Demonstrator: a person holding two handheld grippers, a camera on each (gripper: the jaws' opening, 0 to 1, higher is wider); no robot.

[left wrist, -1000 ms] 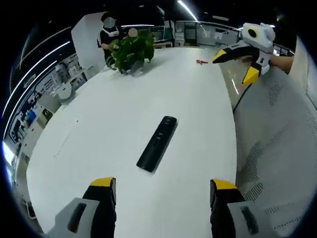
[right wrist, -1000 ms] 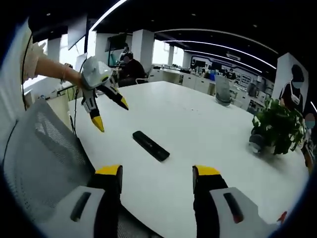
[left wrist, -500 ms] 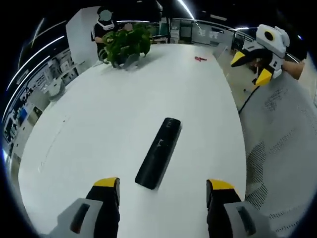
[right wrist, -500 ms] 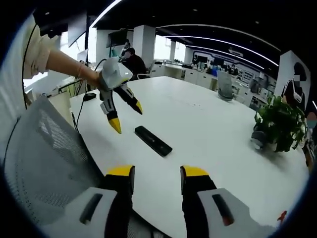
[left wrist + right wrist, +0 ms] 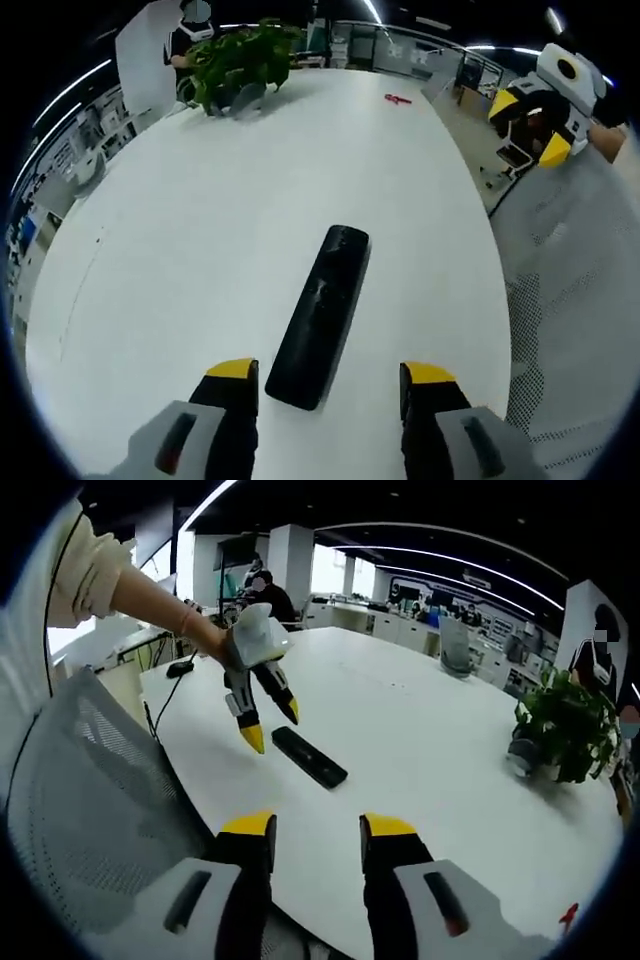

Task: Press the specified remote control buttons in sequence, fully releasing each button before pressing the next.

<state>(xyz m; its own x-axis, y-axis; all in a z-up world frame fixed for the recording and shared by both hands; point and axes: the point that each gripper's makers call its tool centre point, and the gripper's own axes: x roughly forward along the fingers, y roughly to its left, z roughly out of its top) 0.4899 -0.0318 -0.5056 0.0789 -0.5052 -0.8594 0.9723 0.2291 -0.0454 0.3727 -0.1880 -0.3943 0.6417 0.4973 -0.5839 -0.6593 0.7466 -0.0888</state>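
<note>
Remote: long, black, flat on the white counter, lower centre of the left gripper view; near end between and just ahead of the yellow-tipped fingers.
Left gripper: fingers spread, pinching nothing, one tip either side of the remote's near end; contact not discernible.
Same gripper, right gripper view: upper left of centre, held by a hand in a light sleeve, tips pointing down, apart, just above the remote's end.
Right gripper: bottom of its own view, fingers parted with a narrow gap, empty, well short of the remote; also at upper right of the left gripper view.
Left gripper view extras: small red item far up the counter.
Both views: potted plant, mesh chair back.
Right gripper view extras: black cable on the counter, seated person in the background.
</note>
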